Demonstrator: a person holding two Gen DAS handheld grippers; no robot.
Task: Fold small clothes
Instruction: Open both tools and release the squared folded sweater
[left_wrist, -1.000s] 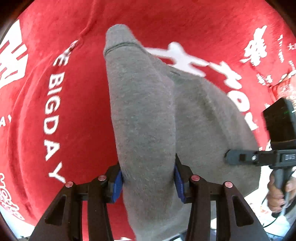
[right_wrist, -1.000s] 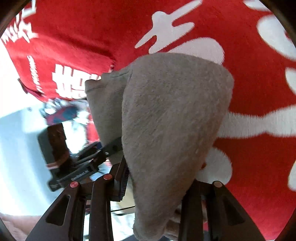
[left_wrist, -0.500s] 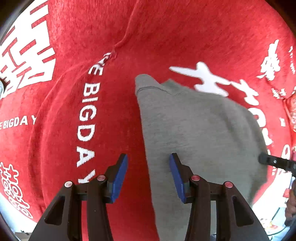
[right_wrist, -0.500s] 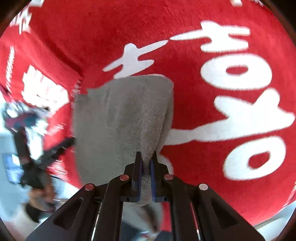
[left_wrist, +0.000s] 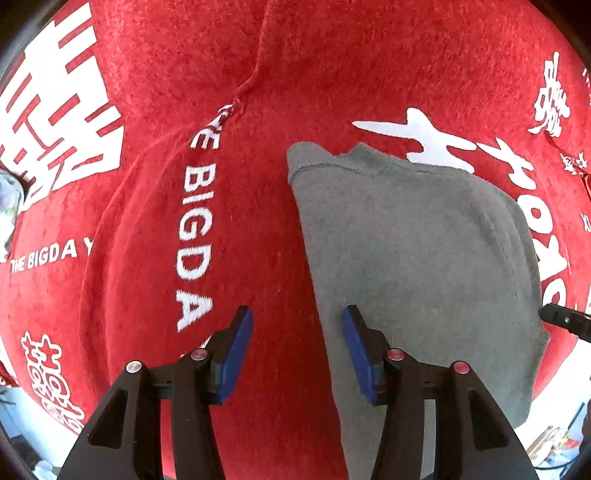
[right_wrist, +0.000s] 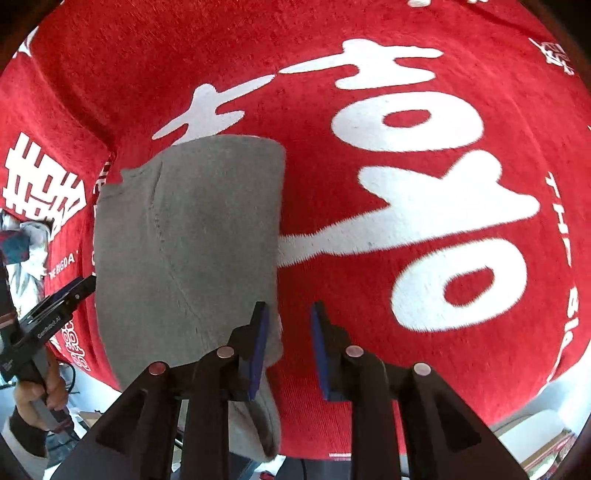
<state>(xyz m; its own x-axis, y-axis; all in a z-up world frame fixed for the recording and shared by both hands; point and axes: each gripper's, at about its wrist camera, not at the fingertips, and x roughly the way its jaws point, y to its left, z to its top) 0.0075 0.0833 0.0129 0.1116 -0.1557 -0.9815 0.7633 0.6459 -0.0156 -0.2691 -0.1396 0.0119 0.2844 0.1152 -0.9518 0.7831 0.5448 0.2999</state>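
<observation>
A small grey knit garment (left_wrist: 413, 251) lies folded and flat on the red cloth; it also shows in the right wrist view (right_wrist: 184, 240). My left gripper (left_wrist: 297, 347) is open and empty, hovering over the garment's left edge, its right pad above the grey fabric. My right gripper (right_wrist: 288, 343) is open and empty, at the garment's right edge, its left pad just over the fabric's near corner. The garment's near end hangs over the table's front edge.
A red plush cloth (left_wrist: 184, 110) with white lettering covers the table (right_wrist: 406, 184). The left gripper's tip and the holding hand (right_wrist: 40, 398) show at left in the right wrist view. Clutter lies past the cloth's edges.
Both grippers have let go of the grey garment, the left first and the right after it. It now lies flat on the red cloth. Both grippers have drawn back and up.
</observation>
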